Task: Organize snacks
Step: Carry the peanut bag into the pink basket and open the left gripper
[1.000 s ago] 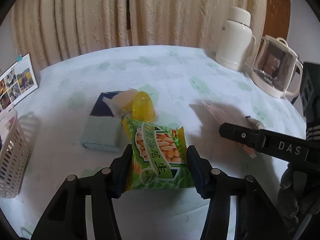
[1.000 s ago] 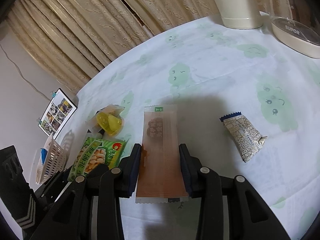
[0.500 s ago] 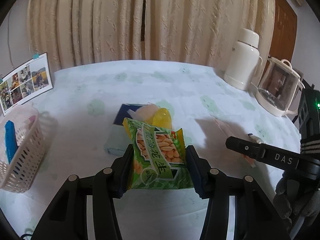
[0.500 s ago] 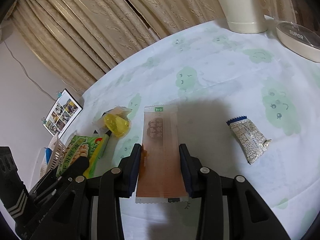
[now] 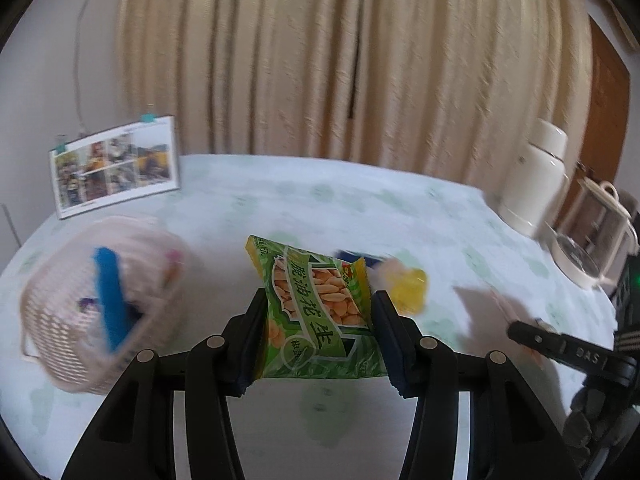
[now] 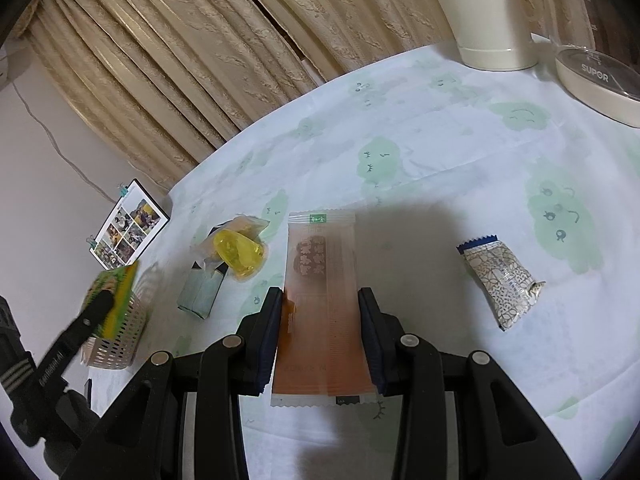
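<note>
My left gripper [image 5: 318, 312] is shut on a green peanut packet [image 5: 316, 312], held above the table. To its left stands a pale mesh basket [image 5: 60, 320] with a blue packet [image 5: 110, 296] standing in it. In the right wrist view that peanut packet [image 6: 114, 294] hangs over the basket [image 6: 116, 340]. My right gripper [image 6: 320, 312] is shut on a long orange-brown snack bar [image 6: 322, 308], also off the table. On the cloth lie a yellow jelly cup [image 6: 238, 254], a grey-green box [image 6: 200, 290] and a patterned silver sachet [image 6: 500, 276].
A white thermos [image 5: 536, 180] and a glass electric kettle [image 5: 592, 240] stand at the table's far right. A photo card [image 5: 114, 170] leans at the far left. Beige curtains [image 5: 340, 60] hang behind the round table [image 5: 320, 208] with its green-print cloth.
The left gripper has swung left with the peanut packet, bringing the basket into full view close beside it. The right gripper and its bar have barely moved.
</note>
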A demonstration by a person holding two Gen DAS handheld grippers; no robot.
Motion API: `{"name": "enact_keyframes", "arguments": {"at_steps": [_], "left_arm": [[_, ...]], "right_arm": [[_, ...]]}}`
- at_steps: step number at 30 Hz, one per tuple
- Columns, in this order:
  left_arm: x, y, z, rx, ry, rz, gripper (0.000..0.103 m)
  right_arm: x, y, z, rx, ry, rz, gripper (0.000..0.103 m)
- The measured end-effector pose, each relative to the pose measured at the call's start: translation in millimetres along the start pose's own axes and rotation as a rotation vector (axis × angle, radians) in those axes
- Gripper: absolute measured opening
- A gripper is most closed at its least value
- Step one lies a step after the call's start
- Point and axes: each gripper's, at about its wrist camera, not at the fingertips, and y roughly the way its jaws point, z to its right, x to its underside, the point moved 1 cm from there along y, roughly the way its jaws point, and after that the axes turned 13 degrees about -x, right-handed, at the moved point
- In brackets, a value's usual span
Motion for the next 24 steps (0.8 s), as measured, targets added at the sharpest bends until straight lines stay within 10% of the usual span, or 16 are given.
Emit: {"name": "enact_keyframes", "arguments": {"at_steps": [24], "left_arm": [[-8,6,-119,-0.31,-0.21,0.057,0.052]], "right_arm": [[1,4,1,0.011,-0.007,-0.007,0.036]]}}
